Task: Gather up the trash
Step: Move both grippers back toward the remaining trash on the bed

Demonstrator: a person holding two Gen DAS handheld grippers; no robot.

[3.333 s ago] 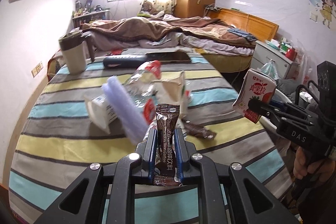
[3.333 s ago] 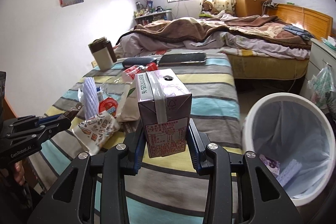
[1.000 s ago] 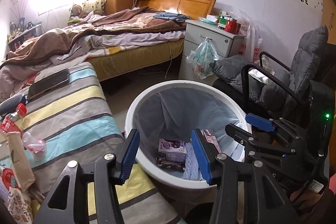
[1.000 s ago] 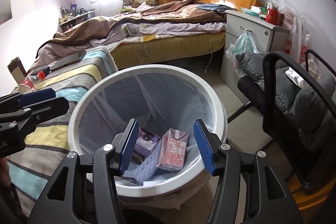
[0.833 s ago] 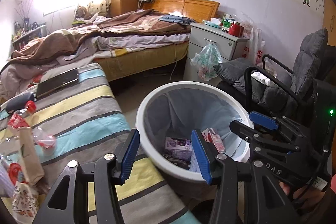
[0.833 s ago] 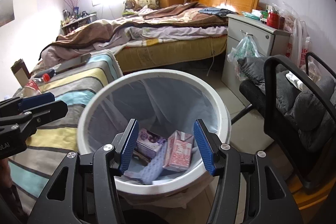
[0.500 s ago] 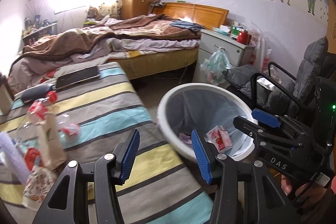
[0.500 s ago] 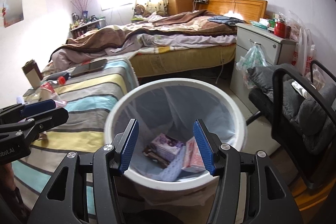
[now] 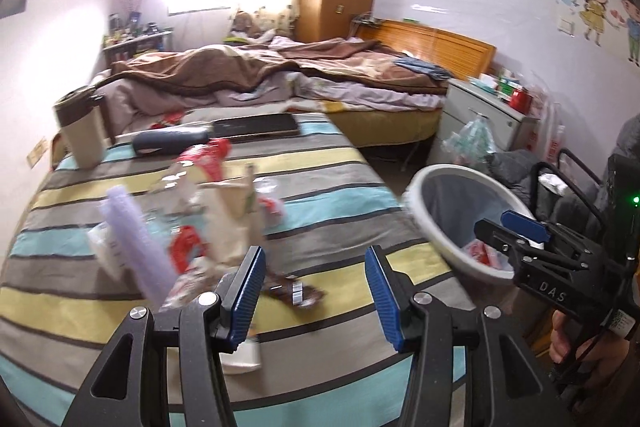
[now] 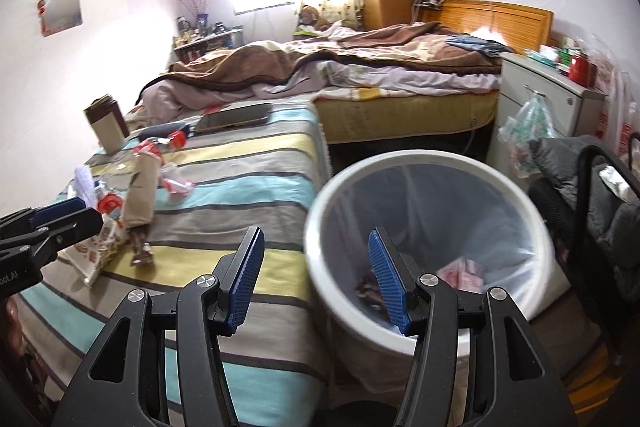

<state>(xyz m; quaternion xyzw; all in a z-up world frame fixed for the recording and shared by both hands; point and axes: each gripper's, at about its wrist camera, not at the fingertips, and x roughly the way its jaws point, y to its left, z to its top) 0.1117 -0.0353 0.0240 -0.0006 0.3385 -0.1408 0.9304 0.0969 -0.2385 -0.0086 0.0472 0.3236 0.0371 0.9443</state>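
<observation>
My left gripper [image 9: 314, 293] is open and empty over the striped cloth [image 9: 328, 187], facing a heap of trash: a lilac foam tube [image 9: 134, 239], a brown paper bag [image 9: 232, 211], a crushed clear bottle [image 9: 188, 175] and a dark sachet [image 9: 294, 291]. A small white packet [image 9: 242, 353] lies under its left finger. My right gripper [image 10: 316, 287] is open and empty at the near rim of the white bin [image 10: 424, 163], which holds a red carton [image 10: 462, 275]. The bin [image 9: 436, 175] stands right of the cloth in the left wrist view, with the right gripper [image 9: 504, 227] above it.
At the far end of the cloth stand a beige lidded cup [image 9: 80, 131], a dark case [image 9: 172, 141] and a flat tablet [image 9: 256, 125]. Beyond lies a bed [image 9: 280, 75]. A white nightstand [image 9: 484, 119] and a grey chair [image 10: 600, 195] stand right of the bin.
Both grippers dropped their items into the bin and stand open. Over the last second the left gripper swung left from the bin to the trash heap; the right gripper drew back toward the cloth.
</observation>
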